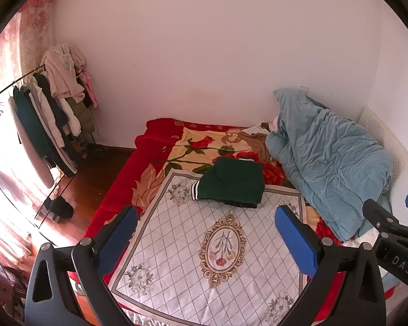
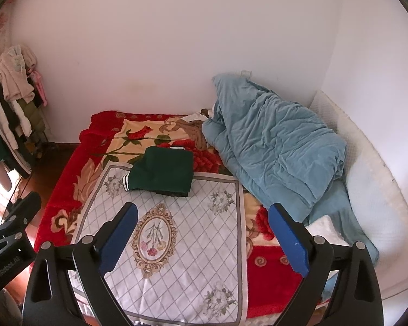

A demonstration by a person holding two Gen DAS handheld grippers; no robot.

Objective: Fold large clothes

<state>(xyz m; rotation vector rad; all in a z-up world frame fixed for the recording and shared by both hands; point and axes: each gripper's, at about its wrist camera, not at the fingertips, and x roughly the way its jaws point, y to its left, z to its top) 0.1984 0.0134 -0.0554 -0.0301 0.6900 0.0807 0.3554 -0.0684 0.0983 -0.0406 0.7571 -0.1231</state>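
Note:
A dark green garment (image 1: 231, 180) with a striped black-and-white cuff lies folded into a compact bundle at the far edge of a white quilted floral cloth (image 1: 193, 247) spread on the bed. The right wrist view shows the same garment (image 2: 160, 172) and cloth (image 2: 166, 260). My left gripper (image 1: 206, 231) hovers open above the cloth, well short of the garment, nothing between its blue pads. My right gripper (image 2: 202, 229) is also open and empty, held above the cloth. Each gripper shows at the edge of the other's view.
A rumpled light blue duvet (image 1: 329, 160) is heaped on the bed's right side against the wall. A red flowered blanket (image 1: 193, 146) covers the bed. A clothes rack (image 1: 46, 114) with hanging garments stands left on the wooden floor (image 1: 95, 179), dark clothing lying below it.

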